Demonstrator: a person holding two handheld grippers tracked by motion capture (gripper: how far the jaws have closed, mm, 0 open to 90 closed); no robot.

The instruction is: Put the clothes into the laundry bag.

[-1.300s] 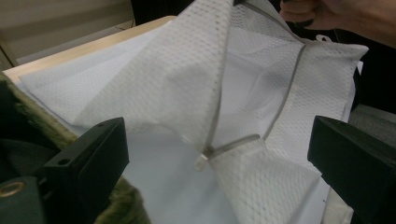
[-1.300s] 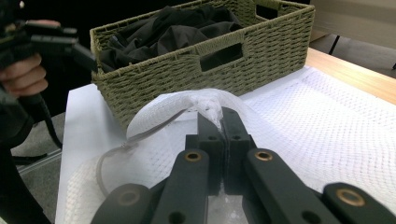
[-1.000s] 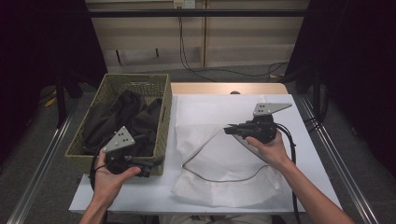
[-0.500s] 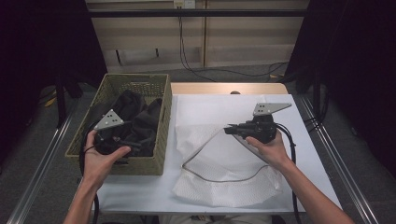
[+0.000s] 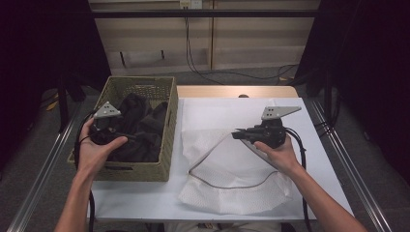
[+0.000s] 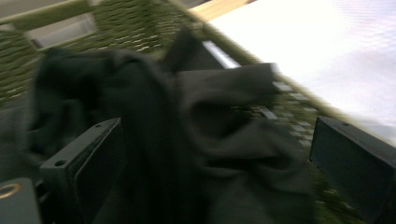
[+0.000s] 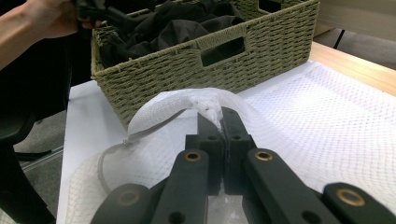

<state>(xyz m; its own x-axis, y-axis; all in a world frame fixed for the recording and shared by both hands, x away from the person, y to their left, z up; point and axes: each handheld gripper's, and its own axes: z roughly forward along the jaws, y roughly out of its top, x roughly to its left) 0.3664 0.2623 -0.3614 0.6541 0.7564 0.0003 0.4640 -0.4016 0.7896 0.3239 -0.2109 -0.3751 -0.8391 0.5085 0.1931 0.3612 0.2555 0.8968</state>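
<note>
I count two grippers, a left gripper over the basket and a right gripper over the table, each held in one hand, so two hands: left hand and right hand. I log one basket, one white mesh bag with one grey rim, and one table. The dark clothes in the basket lie bunched together, and I cannot tell how many pieces there are.
</note>
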